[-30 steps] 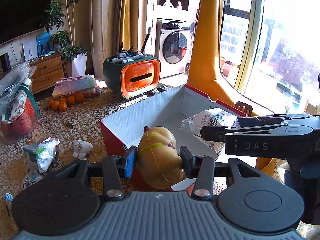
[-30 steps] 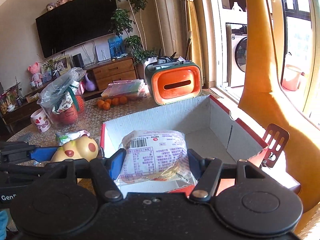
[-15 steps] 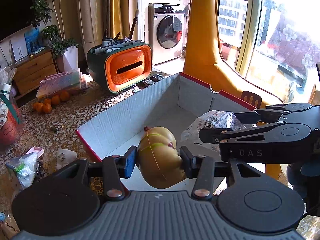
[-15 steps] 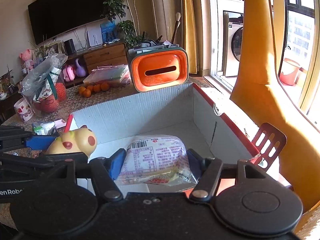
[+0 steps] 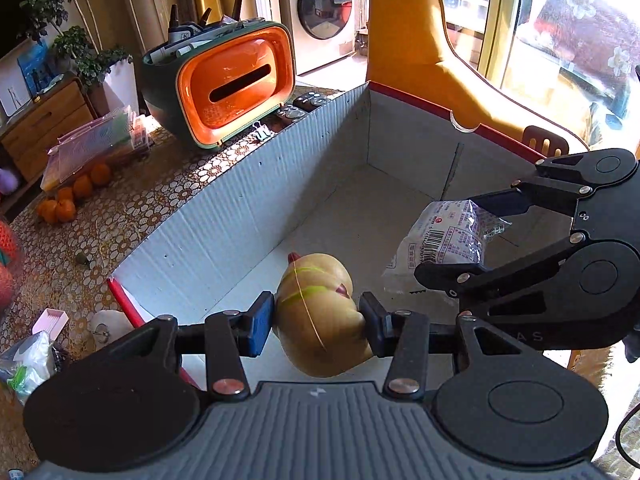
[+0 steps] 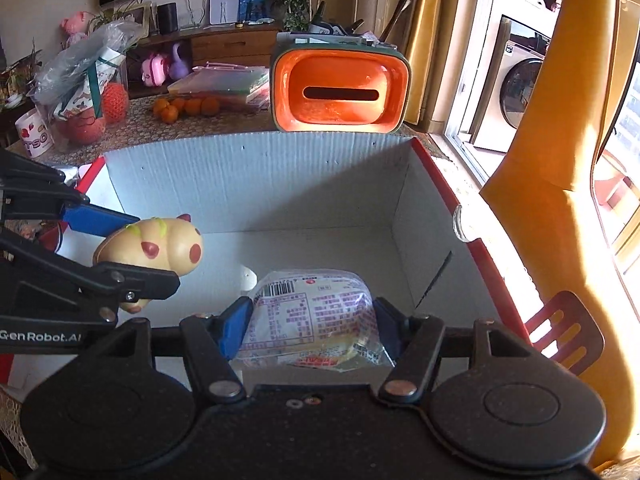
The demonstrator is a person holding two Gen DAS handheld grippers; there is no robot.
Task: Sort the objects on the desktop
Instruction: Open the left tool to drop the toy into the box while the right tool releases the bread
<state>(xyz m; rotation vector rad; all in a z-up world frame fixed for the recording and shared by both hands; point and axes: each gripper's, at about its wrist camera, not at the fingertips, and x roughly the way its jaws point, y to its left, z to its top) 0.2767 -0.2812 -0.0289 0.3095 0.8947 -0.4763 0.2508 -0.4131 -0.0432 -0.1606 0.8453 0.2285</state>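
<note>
- While the left wrist view looks down over the cardboard box point(image 5: 256, 204), the left gripper point(image 5: 316, 320) is clamped on a tan squishy toy point(image 5: 320, 316), one pad on each flank, and holds it above the near end of the box floor.
- The toy bulges a little around the pads, so I judge it soft and light; a grip across its thick middle, as here, should keep it from squirming out.
- To the right in this view, the right gripper point(image 5: 460, 240) grips a sealed snack packet point(image 5: 448, 240) over the box interior; whether the packet touches the floor I cannot tell.
- Only this view shows the remote controls point(image 5: 304, 106) and binder clip point(image 5: 262, 132) behind the box wall, beside the orange tissue holder point(image 5: 228, 84).
- From the right wrist view, the right gripper point(image 6: 312, 320) has its jaws closed on the packet point(image 6: 312, 312) at its two short edges.
- The film looks crinkly and slick, the contents likely crushable, so a gentle hold at the sides suits it.
- This view shows the toy's red-spotted face point(image 6: 160, 248), hidden from the other camera, with the left gripper point(image 6: 132, 252) closed on it at the box's left side.
- It also shows the oranges point(image 6: 188, 106) and a mug point(image 6: 36, 136) on the table point(image 6: 168, 130) beyond the box.
</note>
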